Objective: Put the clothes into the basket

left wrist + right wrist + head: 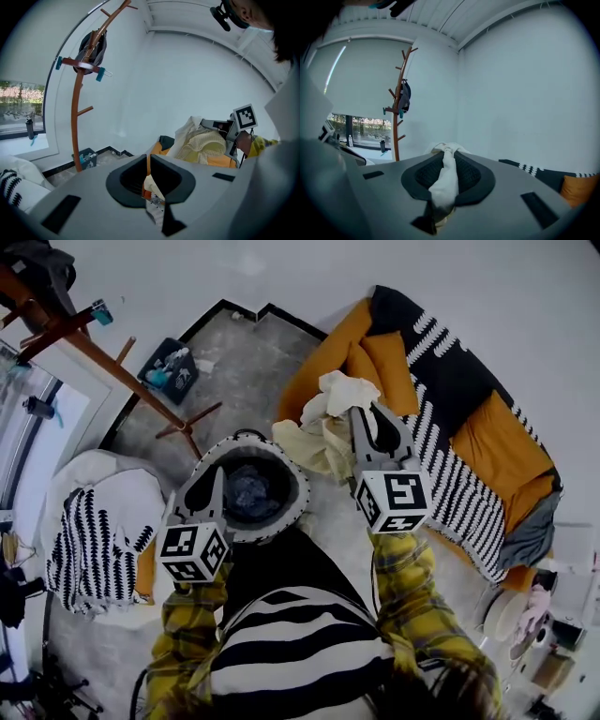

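Your right gripper (pixel 367 423) was clamped on a twisted fold of the cream clothes (pixel 323 427), the bundle hanging in the air between the sofa (pixel 487 437) and the basket (pixel 301 491), just off its rim rather than over the opening. Your left gripper (pixel 217 476) hovered at the basket's near rim, its jaws all but together with nothing between them. A dark garment (pixel 248 491) already lay inside. The risk was the grip itself: only a narrow fold sat between the pads while most of the bundle sagged loose below, so a quick swing could have pulled it free onto the floor. Letting go short of the opening would likely have left cloth draped over the rim or beside it. The idle left gripper, so near the rim, could also have nudged the basket aside.
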A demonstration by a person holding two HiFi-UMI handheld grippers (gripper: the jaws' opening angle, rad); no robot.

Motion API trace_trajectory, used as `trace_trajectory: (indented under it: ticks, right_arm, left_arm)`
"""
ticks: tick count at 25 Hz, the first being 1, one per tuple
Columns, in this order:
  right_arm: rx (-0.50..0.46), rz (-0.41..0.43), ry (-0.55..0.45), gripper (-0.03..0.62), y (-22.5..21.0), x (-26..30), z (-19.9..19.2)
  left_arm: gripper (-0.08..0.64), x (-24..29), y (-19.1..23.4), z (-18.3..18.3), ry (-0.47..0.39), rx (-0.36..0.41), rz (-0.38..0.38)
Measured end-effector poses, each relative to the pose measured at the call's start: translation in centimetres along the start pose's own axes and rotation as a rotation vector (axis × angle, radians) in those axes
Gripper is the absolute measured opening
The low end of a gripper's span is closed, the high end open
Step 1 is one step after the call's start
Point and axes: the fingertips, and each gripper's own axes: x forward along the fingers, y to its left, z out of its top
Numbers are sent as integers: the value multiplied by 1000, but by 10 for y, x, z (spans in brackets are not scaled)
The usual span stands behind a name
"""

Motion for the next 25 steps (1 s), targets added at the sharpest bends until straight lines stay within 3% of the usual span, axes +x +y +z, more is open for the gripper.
trace_trajectory:
  ticks: [11,17,25]
  right_arm:
    - [7,318,-107,75,123,2,56]
    - [-40,450,-75,75,181,6,45]
    - [-61,563,27,75,229,6,2]
  left_arm:
    - [35,-50,46,13,-68,-37,123]
    - [35,-77,72,9,-87,-71,194]
    - [35,-97,91,-11,-68,-122,260]
